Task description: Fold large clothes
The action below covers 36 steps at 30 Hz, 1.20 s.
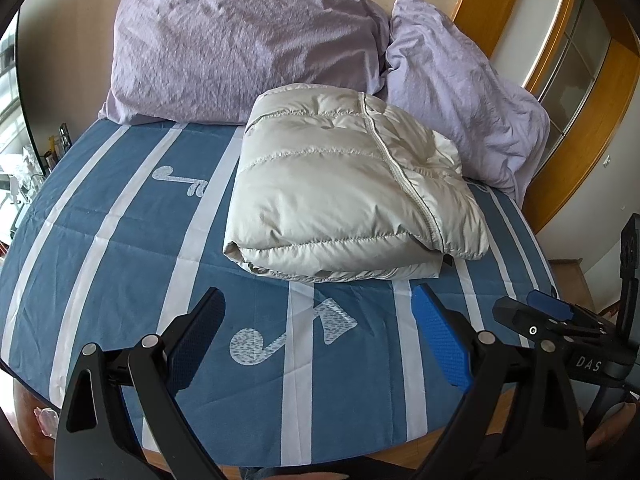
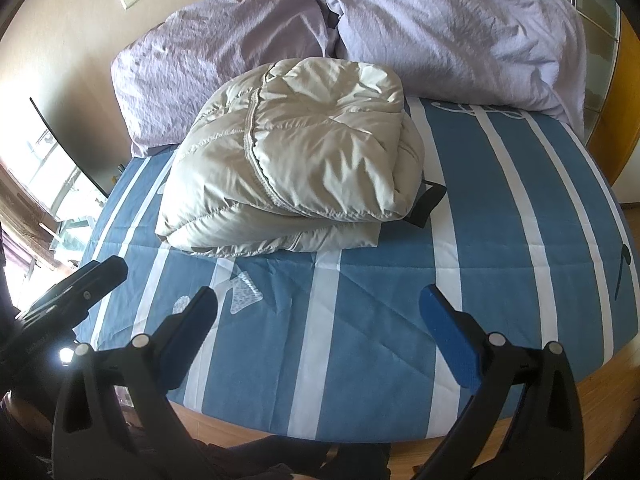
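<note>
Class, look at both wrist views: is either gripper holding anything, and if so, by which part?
Nothing is held. The left gripper and right gripper both have their jaws open above the bedsheet, apart from the folded jacket.

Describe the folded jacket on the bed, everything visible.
The jacket is a pale beige quilted puffer of shiny, puffy fabric, folded into a thick, roughly rectangular bundle of several layers. A zipper seam curves across its top. It lies flat on the striped blue sheet, its far edge at or against the purple pillows. A black strap pokes out beside it. Neither gripper touches it.
</note>
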Each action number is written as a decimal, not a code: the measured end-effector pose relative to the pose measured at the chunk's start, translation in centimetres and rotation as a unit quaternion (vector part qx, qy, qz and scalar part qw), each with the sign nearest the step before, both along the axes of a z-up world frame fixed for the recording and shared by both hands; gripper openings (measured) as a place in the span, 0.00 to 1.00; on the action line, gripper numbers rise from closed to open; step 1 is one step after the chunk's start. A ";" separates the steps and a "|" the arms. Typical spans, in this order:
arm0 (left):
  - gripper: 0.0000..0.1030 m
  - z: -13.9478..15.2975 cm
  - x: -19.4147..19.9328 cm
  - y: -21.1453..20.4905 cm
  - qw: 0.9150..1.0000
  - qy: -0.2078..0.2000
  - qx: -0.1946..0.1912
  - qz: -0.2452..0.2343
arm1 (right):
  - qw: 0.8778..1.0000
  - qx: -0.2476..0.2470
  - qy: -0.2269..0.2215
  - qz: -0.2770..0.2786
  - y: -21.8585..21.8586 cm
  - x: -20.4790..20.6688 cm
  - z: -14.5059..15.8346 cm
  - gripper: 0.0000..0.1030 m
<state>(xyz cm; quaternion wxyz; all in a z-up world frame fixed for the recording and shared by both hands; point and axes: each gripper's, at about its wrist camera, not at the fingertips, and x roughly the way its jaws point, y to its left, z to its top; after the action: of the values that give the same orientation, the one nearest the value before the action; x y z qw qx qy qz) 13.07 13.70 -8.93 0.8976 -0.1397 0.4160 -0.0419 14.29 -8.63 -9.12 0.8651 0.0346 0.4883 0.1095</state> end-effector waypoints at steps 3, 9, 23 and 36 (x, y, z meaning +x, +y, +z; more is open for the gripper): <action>0.92 -0.1 0.0 0.0 1.000 0.001 -0.001 0.001 | 1.000 0.000 0.000 0.000 0.0 0.0 0.0 0.98; 0.92 -0.1 0.0 0.0 1.000 0.002 -0.002 0.001 | 1.000 0.000 0.001 -0.001 -0.1 0.0 0.0 0.98; 0.92 -0.1 0.0 0.0 1.000 0.002 -0.002 0.001 | 1.000 0.000 0.002 -0.001 -0.2 0.0 -0.1 0.98; 0.93 -0.2 0.1 0.0 1.000 0.002 -0.002 0.001 | 1.000 0.000 0.003 -0.002 -0.4 0.1 -0.1 0.98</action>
<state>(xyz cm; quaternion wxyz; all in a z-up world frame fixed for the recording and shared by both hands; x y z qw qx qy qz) 13.14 13.71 -9.11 0.8964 -0.1420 0.4179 -0.0414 14.42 -9.01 -9.23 0.8640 0.0361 0.4907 0.1072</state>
